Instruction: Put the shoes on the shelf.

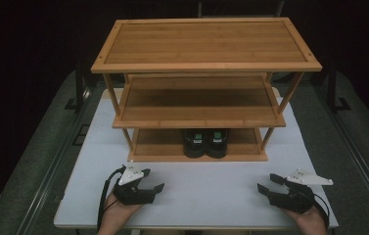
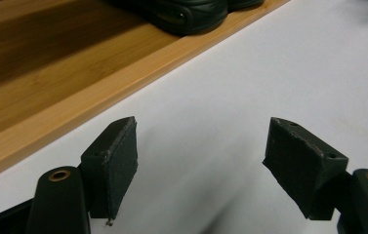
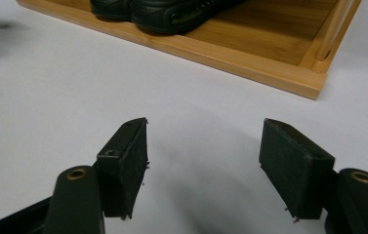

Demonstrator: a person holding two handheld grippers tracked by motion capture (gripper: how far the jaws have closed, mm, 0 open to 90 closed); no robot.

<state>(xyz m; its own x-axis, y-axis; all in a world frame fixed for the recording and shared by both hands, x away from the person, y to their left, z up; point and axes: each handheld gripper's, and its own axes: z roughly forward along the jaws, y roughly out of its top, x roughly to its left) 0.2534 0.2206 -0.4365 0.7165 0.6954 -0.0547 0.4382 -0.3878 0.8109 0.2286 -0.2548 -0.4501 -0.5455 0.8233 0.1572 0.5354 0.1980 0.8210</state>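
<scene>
Nearest us, both tongs, left (image 1: 156,182) and right (image 1: 266,183), gape wide and empty above the white worktop (image 1: 206,188). Farther off, the black shoes (image 1: 205,143) sit together on the rack's bottom shelf (image 1: 157,147); we should approach level, one shoe each.

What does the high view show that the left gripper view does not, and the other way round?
High view alone: the whole wooden rack with its top and middle shelves bare, the right gripper at the table's near right, and both of the person's hands.

Left gripper view alone: a close look at the left gripper, jaws open with nothing between them, and the rough faces of its pads.

Shared: the white table, the rack's bottom shelf, and the black shoes standing on it.
</scene>
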